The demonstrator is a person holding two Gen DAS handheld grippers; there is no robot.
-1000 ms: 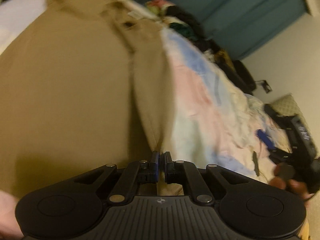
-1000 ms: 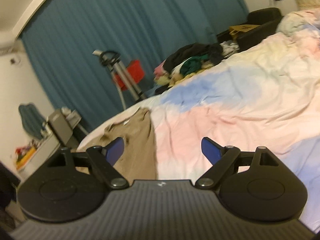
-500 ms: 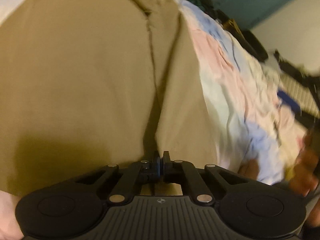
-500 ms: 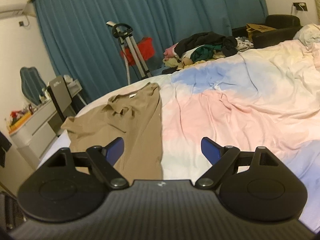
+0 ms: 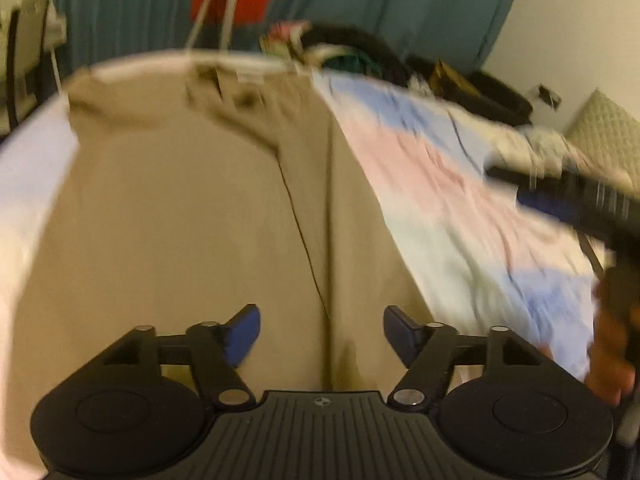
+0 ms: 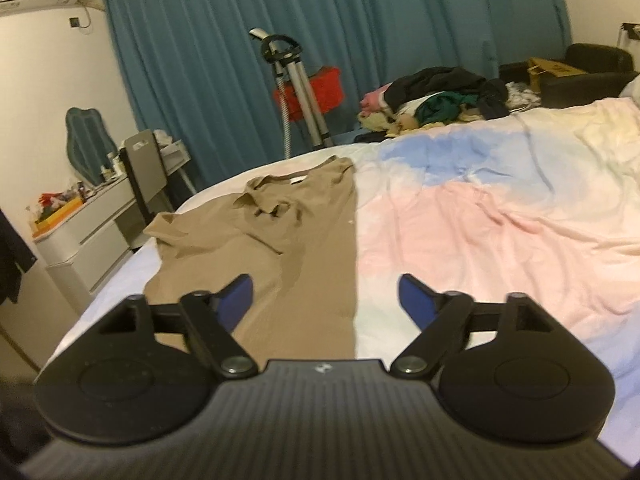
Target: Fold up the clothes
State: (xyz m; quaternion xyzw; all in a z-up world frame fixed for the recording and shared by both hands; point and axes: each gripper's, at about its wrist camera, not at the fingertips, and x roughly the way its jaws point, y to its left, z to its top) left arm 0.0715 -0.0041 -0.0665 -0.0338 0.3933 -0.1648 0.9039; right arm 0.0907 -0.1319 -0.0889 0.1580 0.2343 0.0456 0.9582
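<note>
A tan shirt [image 5: 180,216] lies flat on the bed, its right side folded inward along a straight edge, collar at the far end. My left gripper [image 5: 322,334] is open and empty just above the shirt's near hem, over the fold line. My right gripper [image 6: 325,300] is open and empty, held above the near end of the shirt [image 6: 280,248], over its folded right edge. The right gripper also shows blurred at the right of the left wrist view [image 5: 576,200].
The bed has a pastel pink, blue and white cover [image 6: 500,216]. A pile of clothes [image 6: 436,96] lies at the far edge. A tripod stand with a red box [image 6: 304,92] stands before teal curtains. A white desk and chair [image 6: 120,208] are left of the bed.
My left gripper has opened and let go of the shirt's folded edge, then drawn back. My right gripper has swung lower and closer over the shirt, still open.
</note>
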